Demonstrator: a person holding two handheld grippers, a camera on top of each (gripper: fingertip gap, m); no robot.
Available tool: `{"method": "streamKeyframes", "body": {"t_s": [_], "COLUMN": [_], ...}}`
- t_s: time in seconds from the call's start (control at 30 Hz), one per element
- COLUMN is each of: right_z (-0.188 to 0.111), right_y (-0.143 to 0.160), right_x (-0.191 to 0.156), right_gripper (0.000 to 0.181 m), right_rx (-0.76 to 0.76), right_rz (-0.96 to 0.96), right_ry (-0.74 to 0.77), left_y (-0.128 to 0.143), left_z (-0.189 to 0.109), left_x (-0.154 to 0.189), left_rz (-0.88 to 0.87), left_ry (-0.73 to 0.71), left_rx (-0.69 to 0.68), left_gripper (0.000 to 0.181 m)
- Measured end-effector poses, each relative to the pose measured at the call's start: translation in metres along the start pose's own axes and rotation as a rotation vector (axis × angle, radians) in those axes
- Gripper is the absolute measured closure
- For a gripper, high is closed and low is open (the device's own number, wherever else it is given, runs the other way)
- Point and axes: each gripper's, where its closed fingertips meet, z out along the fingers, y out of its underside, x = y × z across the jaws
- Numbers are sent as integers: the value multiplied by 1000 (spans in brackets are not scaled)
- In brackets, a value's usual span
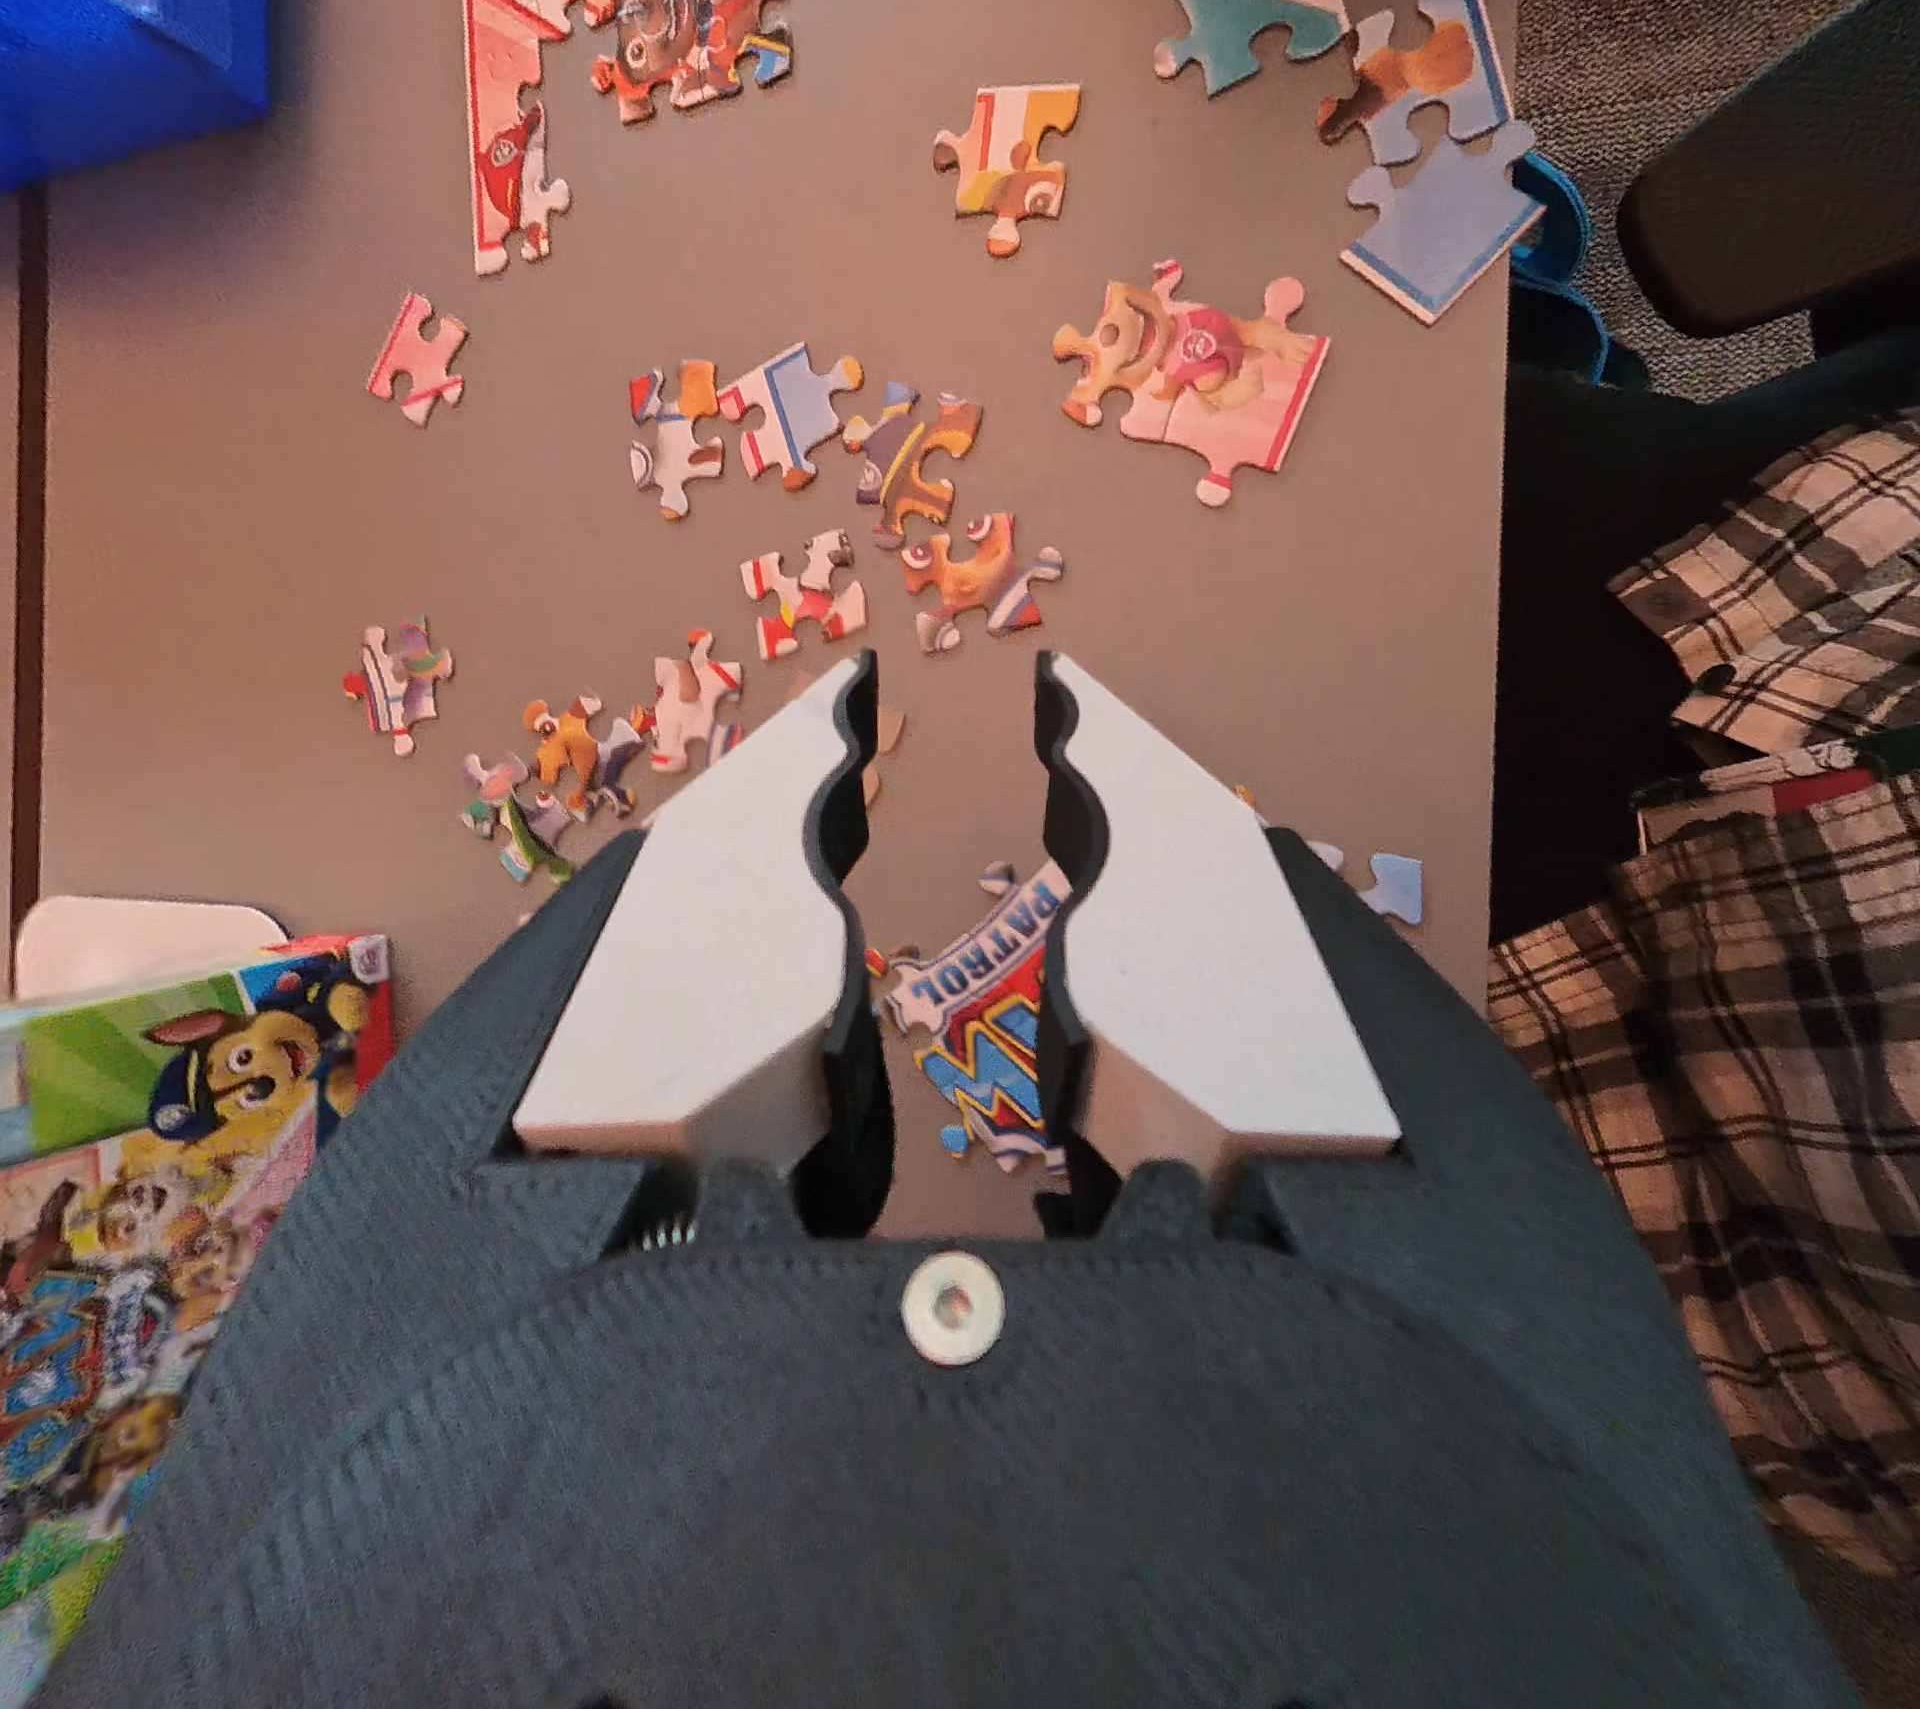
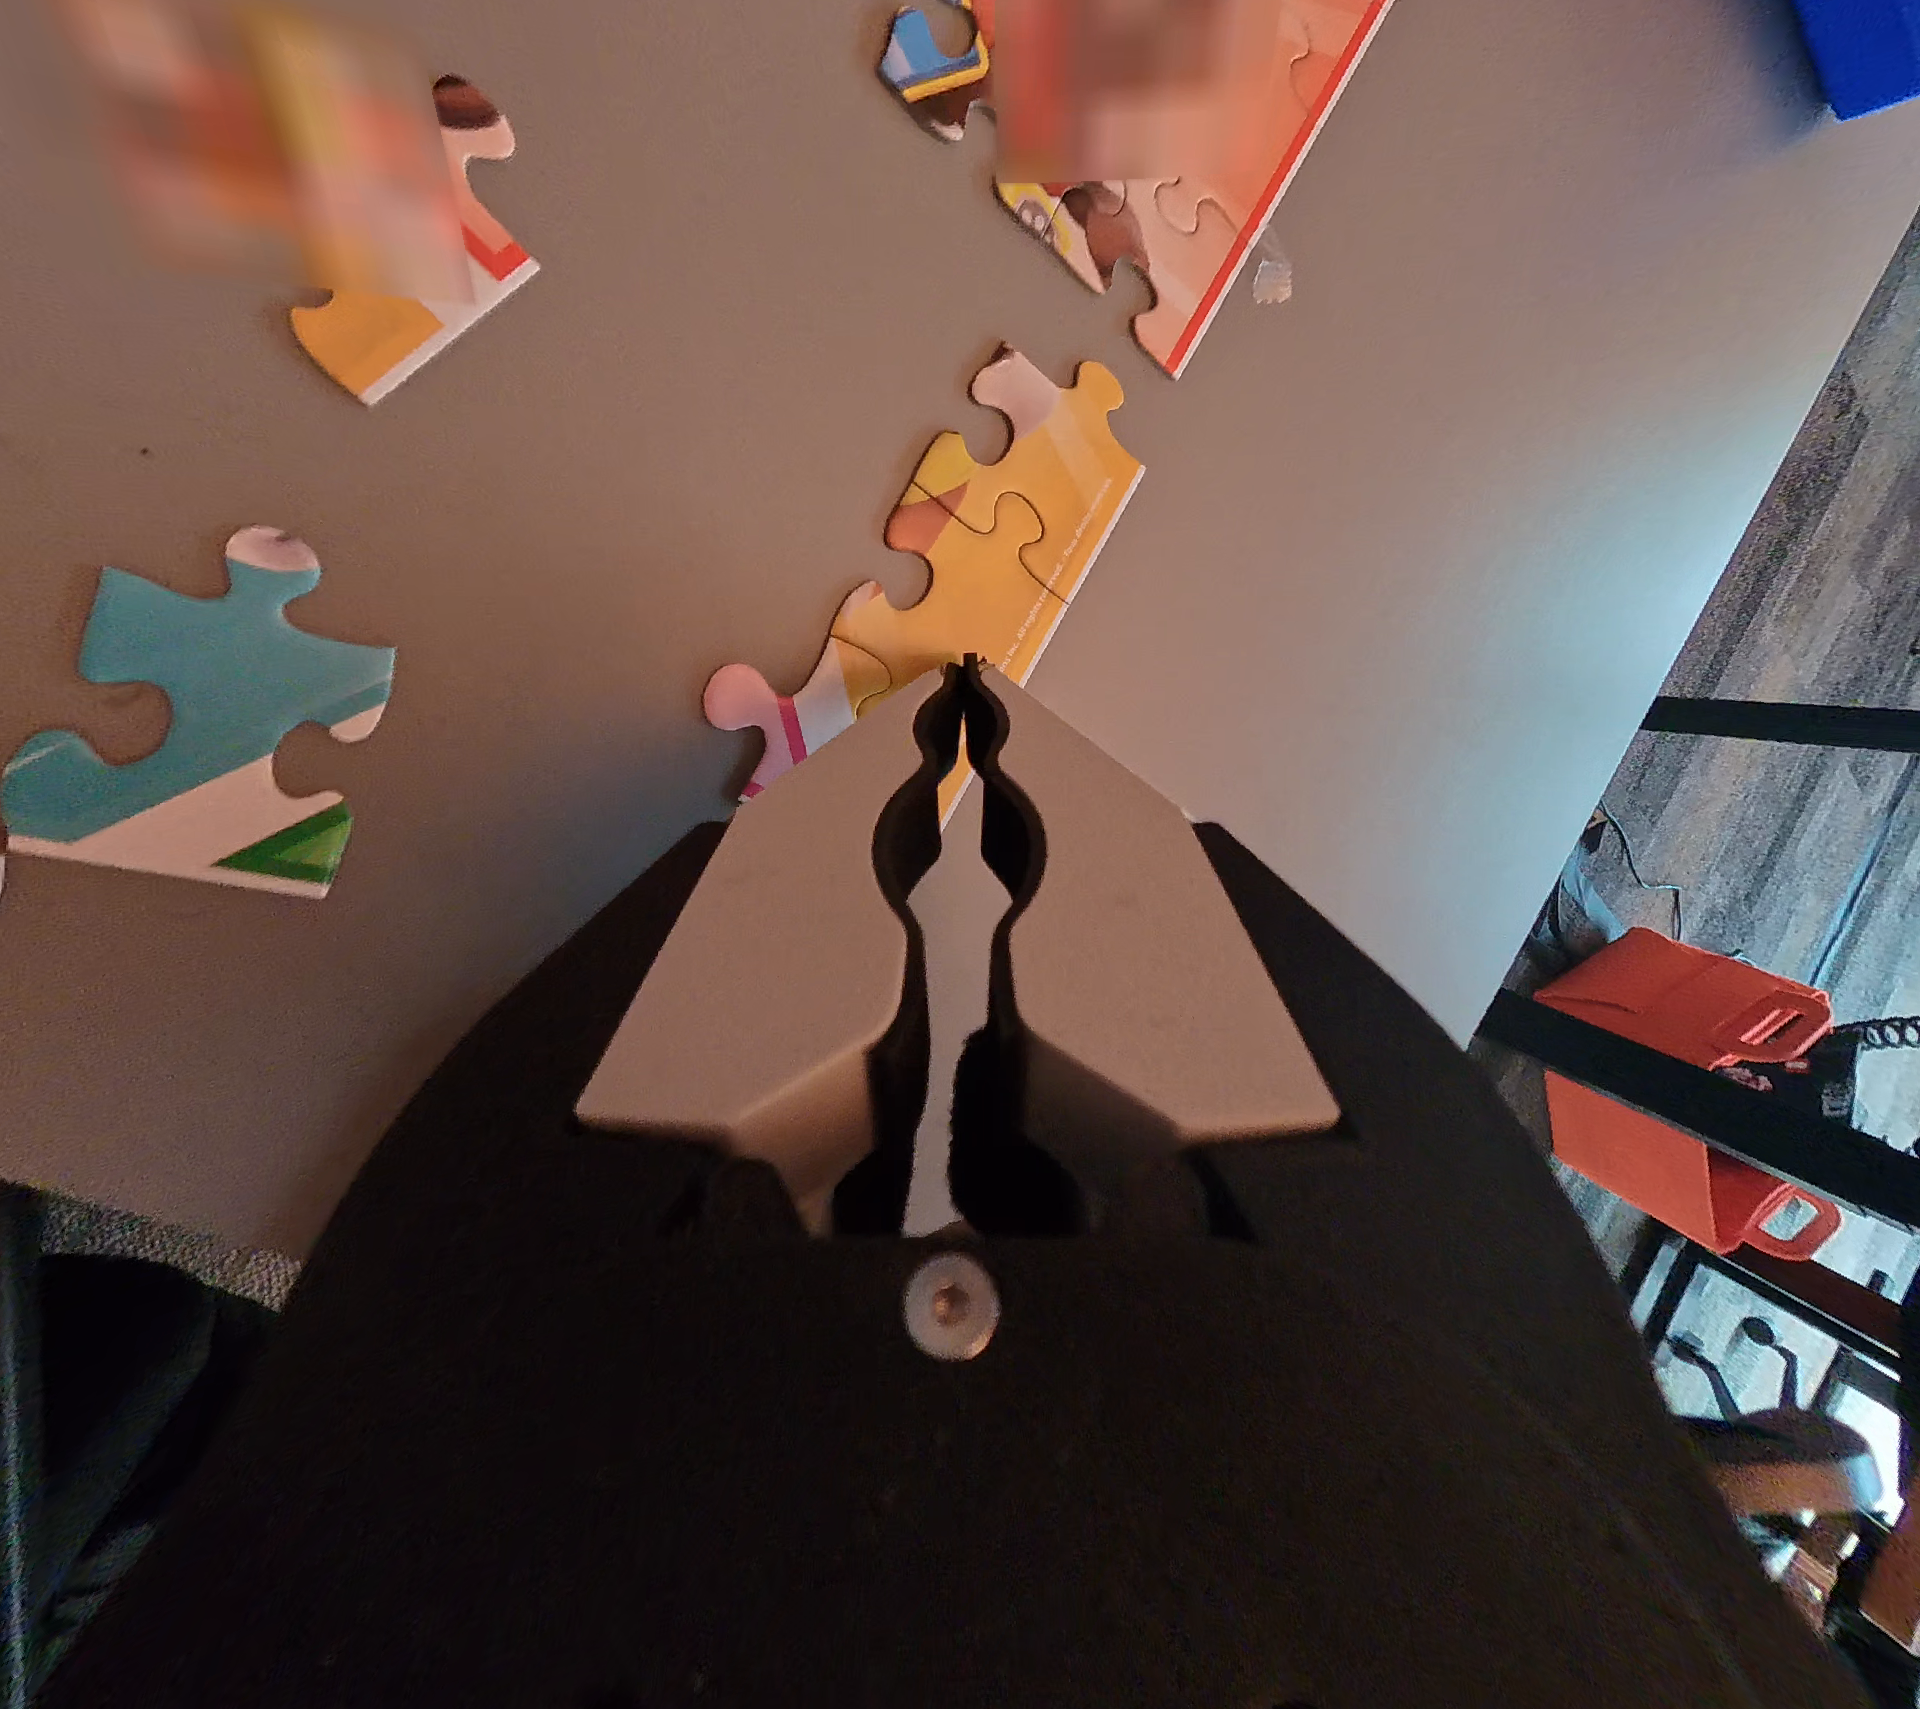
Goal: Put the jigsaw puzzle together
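Mid-assembly: right tongs (image 2: 966, 672) pressed together at the yellow edge strip (image 2: 997, 537) on the worktop (image 2: 623, 464), probably nudging it toward the red corner section (image 2: 1340, 49); left tongs (image 1: 956, 672) spread, hovering over loose pieces (image 1: 800, 589).

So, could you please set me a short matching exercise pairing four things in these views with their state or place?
Things:
1. left gripper
2. right gripper
3. teal piece
4. red-bordered corner section

States or places:
A. several pieces already joined
B. lying alone on the table
C. fingertips closed, over the yellow strip
D. jaws apart, empty

Pairs: 1-D, 2-C, 3-B, 4-A
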Motion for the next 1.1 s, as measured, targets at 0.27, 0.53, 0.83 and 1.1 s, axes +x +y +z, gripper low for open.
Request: {"method": "streamKeyframes", "body": {"t_s": [0.27,0.53,0.83,1.1], "right_z": [-14,-45,-23,-8], "right_y": [18,-15,-58,-68], "right_x": [-9,-44,-76,-83], "right_gripper": [181,158,139,158], "right_rx": [-52,116,168,144], "right_rz": [-6,50,5,-8], "right_ry": [-12,-141,-279,-402], "left_y": [38,65,73,76], "left_z": [-2,4,16,21], "left_x": [19,59,99,102], "left_rz": [-97,-103,-126,-131], "left_ry": [26,106,194,190], "left_rx": [21,-13,18,24], "left_gripper": [151,140,130,130]}}
